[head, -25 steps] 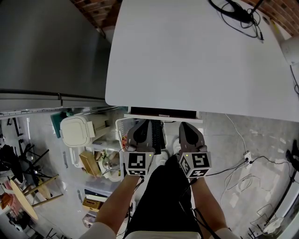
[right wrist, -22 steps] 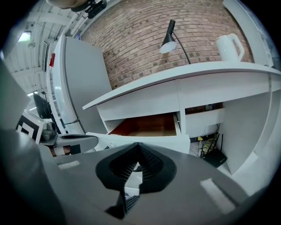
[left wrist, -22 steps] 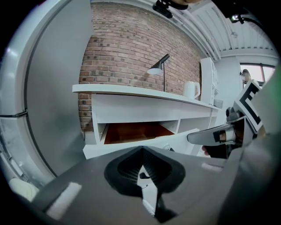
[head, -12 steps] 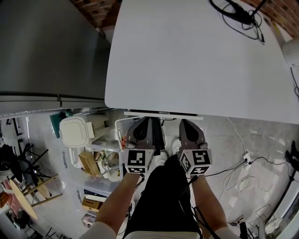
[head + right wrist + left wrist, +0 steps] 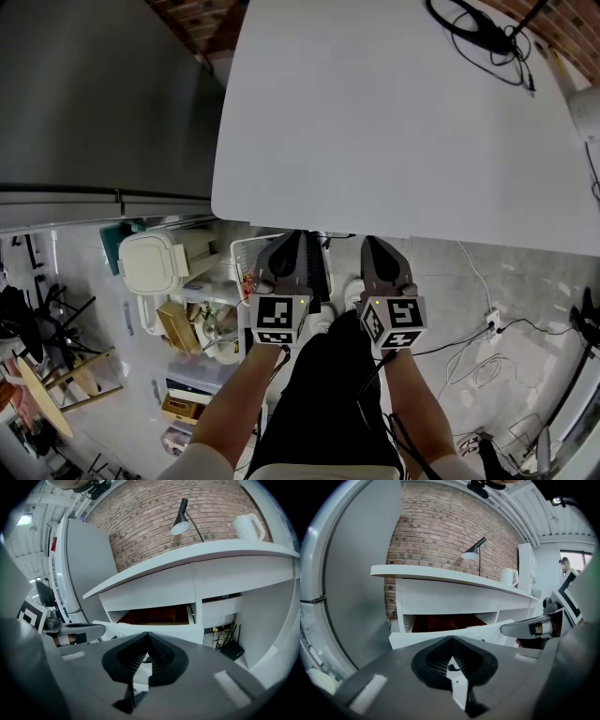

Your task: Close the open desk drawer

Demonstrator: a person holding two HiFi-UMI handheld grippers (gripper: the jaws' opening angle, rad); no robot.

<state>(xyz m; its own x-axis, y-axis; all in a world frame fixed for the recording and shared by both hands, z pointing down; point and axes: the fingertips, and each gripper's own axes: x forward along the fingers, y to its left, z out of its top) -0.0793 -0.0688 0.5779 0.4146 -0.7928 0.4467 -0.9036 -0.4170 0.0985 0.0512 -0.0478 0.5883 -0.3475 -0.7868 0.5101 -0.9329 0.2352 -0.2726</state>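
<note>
Drawer [image 5: 440,633]: out a little from under the desk's front edge, white front facing the person, brown inside showing in a strip behind it. From the head view it is almost wholly tucked under the desk [image 5: 394,112].
Long axis: the front runs left to right along the desk's front edge, so the push goes straight in, square across it.
Left gripper [image 5: 284,251]: jaws pressed together with nothing between them, nose aimed at the left half of the drawer front. It is at the front or just beside it; contact cannot be told.
Right gripper [image 5: 378,248]: jaws together too, empty, aimed at the right half of the front [image 5: 164,631].
Nearer hand: neither. The two sit side by side, level, either side of the middle.
Next move, as a judgement: an even shove from both, or the front may skew on its runners.
Surface: desk top white and mostly bare, with black cables [image 5: 478,33] at its far right corner.
Room: brick wall [image 5: 440,522] behind, black lamp [image 5: 473,552], white jug [image 5: 246,527], grey cabinet [image 5: 94,94] off the left edge, floor clutter by the person's left leg.
</note>
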